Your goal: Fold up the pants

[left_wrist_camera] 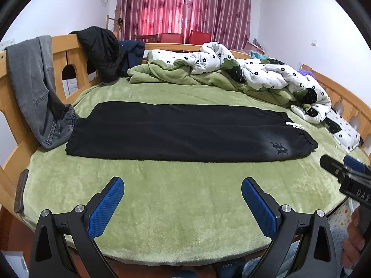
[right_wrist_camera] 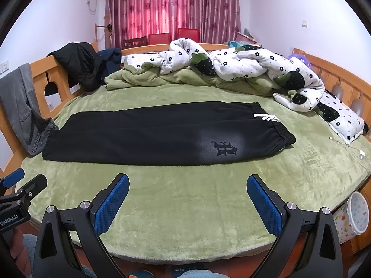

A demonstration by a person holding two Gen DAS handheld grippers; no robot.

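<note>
We held the left hand-held gripper released, its blue pads spread wide over the near edge of the bed and touching nothing; the right hand-held gripper was likewise released and empty, hovering just beside it over the same green blanket. Beyond both, well apart from the fingers, the pants lay flat across the bed, already doubled leg on leg as far as we could judge, with the waistband and its white drawstring toward our right and the cuffs toward our left. The cuffs lay touching a pair of grey jeans draped over the wooden rail, and we judged that a low grasp there could catch the denim along with the hem and drag it into the fold. The plush blanket was another risk: pads closing too deep could pinch the pile with the cloth and pull the whole layer askew. With two layers stacked, gripping only the top one would let the lower leg slide and spoil the edges. Behind the pants a rumpled quilt lay near the far edge, leaving little room to spread. On our right, below the bed's edge, stood a star-patterned bin; we could not tell what it held.
</note>
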